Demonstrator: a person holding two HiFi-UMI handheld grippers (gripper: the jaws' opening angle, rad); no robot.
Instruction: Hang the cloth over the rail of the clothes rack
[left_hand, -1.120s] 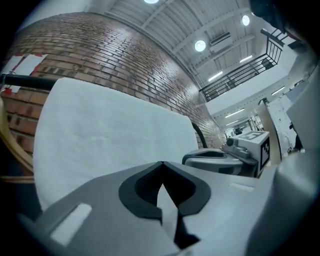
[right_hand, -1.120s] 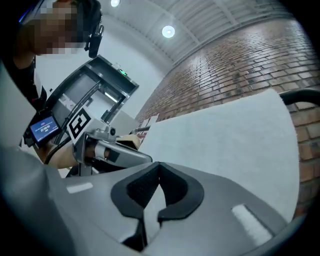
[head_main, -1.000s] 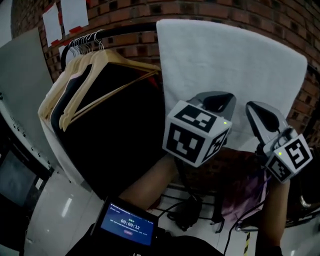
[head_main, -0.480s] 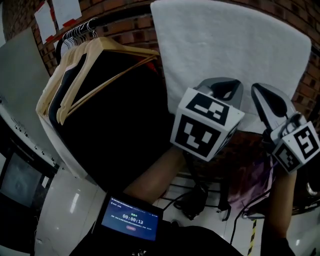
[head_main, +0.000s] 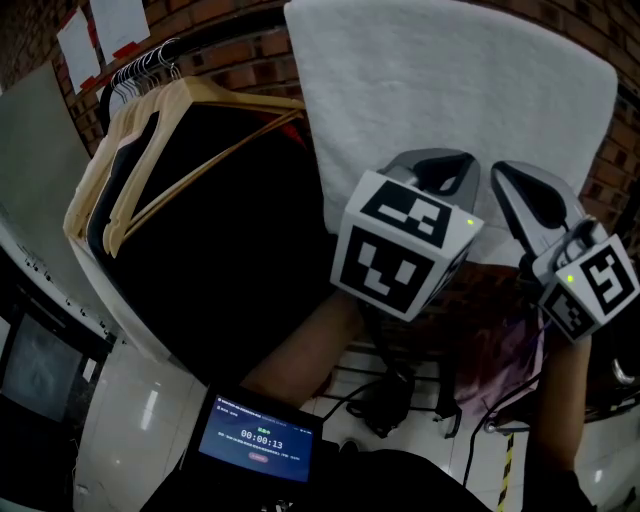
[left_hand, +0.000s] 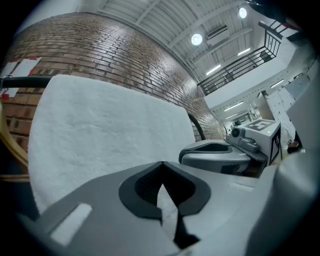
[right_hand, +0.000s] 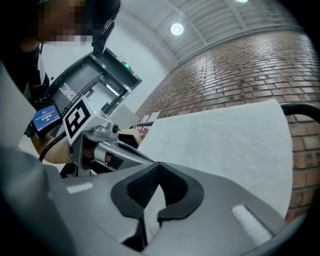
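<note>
Cloth (left_hand: 110, 125) looks draped over the rail (left_hand: 17, 82) ahead of both tools, its lower edge clamped in the left tool (left_hand: 163, 190) and right tool (right_hand: 150, 195), so both sides should be evened out before anything gets released, imo.

The cloth (head_main: 450, 100) hides most of the rail (left_hand: 22, 82).

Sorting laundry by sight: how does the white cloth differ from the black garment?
The cloth is white; the garment is black. The garment hangs from a wooden hanger; the cloth has none and spreads across the rail. The left gripper and right gripper are shut on the cloth's lower edge; neither touches the garment. Both are at the same rail.
</note>
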